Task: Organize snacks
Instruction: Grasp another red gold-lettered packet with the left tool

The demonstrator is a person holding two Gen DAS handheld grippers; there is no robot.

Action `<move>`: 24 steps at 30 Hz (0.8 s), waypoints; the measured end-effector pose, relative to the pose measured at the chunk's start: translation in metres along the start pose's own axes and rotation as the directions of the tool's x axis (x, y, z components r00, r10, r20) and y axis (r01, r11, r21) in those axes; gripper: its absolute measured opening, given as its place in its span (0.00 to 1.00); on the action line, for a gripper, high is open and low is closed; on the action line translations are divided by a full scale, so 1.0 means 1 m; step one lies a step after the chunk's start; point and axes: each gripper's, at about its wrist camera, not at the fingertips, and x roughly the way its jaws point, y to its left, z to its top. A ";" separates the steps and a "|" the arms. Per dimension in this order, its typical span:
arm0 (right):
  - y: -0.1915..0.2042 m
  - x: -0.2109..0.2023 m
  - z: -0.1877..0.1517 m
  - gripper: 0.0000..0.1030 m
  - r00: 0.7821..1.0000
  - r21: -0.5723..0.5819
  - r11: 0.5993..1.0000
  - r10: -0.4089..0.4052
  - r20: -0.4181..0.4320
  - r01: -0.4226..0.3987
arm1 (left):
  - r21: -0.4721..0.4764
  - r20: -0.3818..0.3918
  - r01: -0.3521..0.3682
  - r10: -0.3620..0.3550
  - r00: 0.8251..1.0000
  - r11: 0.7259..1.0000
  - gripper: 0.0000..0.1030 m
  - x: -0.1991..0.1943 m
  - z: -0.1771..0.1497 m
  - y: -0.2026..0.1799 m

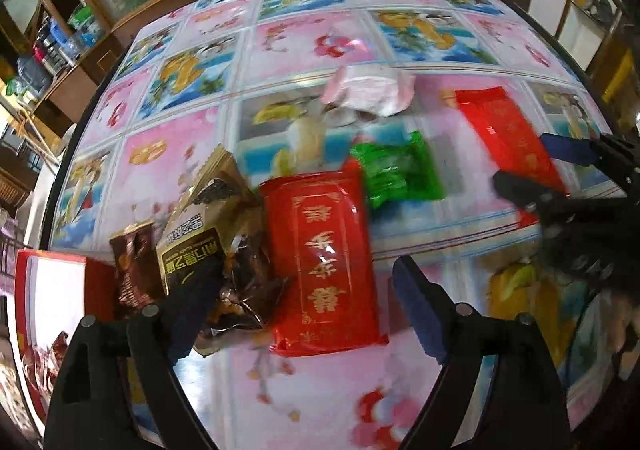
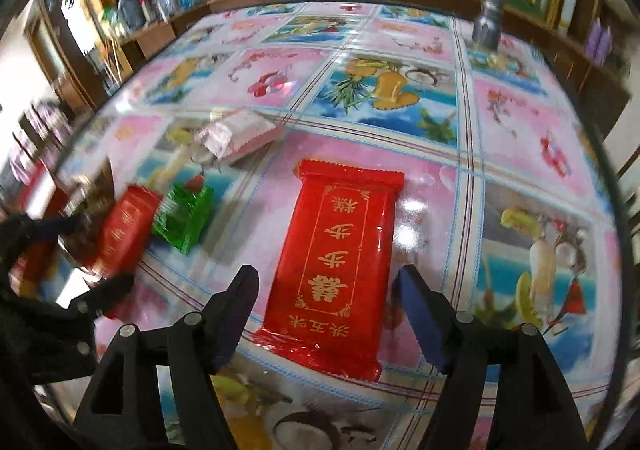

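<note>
A red snack packet (image 1: pixel 324 262) with gold characters lies flat between the fingers of my left gripper (image 1: pixel 308 306), which stands open just above it; the pads do not press on it. Its left finger (image 1: pixel 192 310) overlaps a gold-and-black packet (image 1: pixel 192 234) and crumpled brown wrappers. A second red packet (image 2: pixel 340 262) lies between the fingers of my right gripper (image 2: pixel 328 310), open with gaps on both sides. A green packet (image 1: pixel 400 177) and a pink-white packet (image 1: pixel 368 89) lie between the two groups. The right gripper (image 1: pixel 540 165) also shows at the right of the left wrist view.
The round table (image 1: pixel 320 37) has a glossy floral cloth. A red-and-white box (image 1: pixel 52 290) holding snacks sits at its left edge. A grey metal flashlight-like object (image 2: pixel 490 9) stands at the far side. Wooden cabinets and shelves ring the table.
</note>
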 end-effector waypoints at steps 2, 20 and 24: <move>0.003 0.002 -0.002 0.72 0.999 -0.021 0.999 -0.031 0.010 0.031 | 0.051 0.017 0.023 -0.024 1.000 0.998 0.84 -0.003 -0.003 -0.010; 0.002 0.000 -0.004 0.68 0.999 -0.032 0.999 -0.032 0.029 0.033 | -0.055 -0.019 0.084 -0.085 0.996 0.995 0.85 -0.019 -0.019 0.000; 0.002 0.000 -0.004 0.68 0.999 -0.032 0.999 -0.031 0.029 0.031 | -0.133 -0.045 -0.036 0.030 0.999 0.990 0.85 -0.006 -0.007 0.031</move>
